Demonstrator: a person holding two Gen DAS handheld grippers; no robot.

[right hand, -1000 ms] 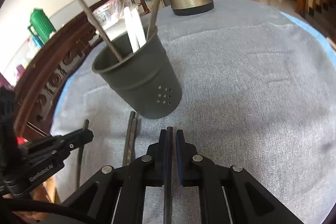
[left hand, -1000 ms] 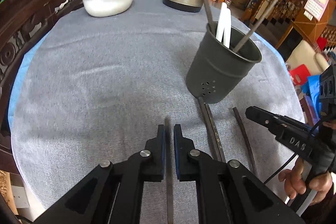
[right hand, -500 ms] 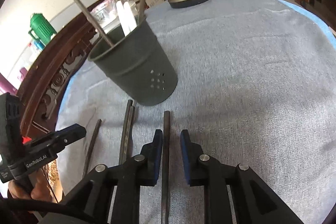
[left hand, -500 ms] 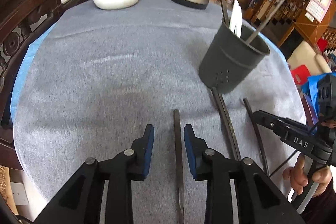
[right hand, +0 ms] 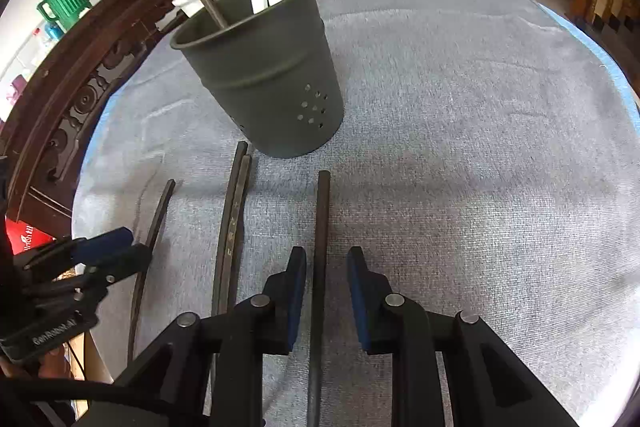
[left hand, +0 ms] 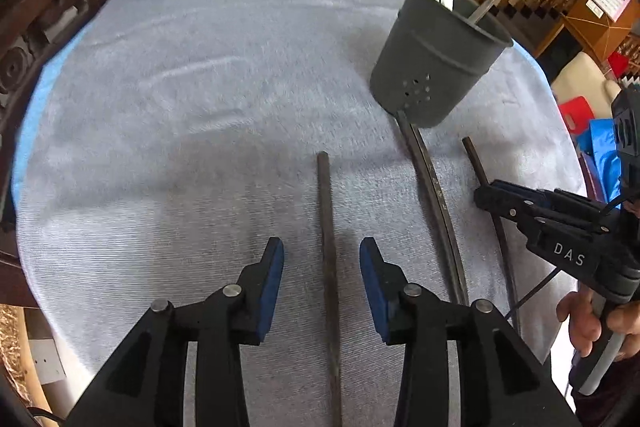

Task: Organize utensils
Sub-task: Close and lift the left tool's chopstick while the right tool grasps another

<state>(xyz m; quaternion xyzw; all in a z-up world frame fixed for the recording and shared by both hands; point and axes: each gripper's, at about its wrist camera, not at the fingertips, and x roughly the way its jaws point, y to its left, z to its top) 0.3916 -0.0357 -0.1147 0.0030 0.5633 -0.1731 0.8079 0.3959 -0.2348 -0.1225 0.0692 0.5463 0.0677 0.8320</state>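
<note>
Chopsticks (left hand: pixel 328 247) (right hand: pixel 320 247) lie freed between both grippers' just-opened jaws, left (left hand: pixel 322 259) and right (right hand: pixel 326 267); next, regrip and lift toward the holder (right hand: pixel 264 83)

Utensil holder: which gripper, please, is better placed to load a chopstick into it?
Probably right. The right gripper, jaws just opening, straddles a chopstick whose tip lies near the utensil holder straight ahead; the left gripper, also opening, has it off to one side.

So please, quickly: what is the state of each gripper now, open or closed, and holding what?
Left gripper: open, jaws just widened, dark chopstick lies loose between them.
Right gripper: open, jaws just widened, another chopstick between them, unheld.
</note>
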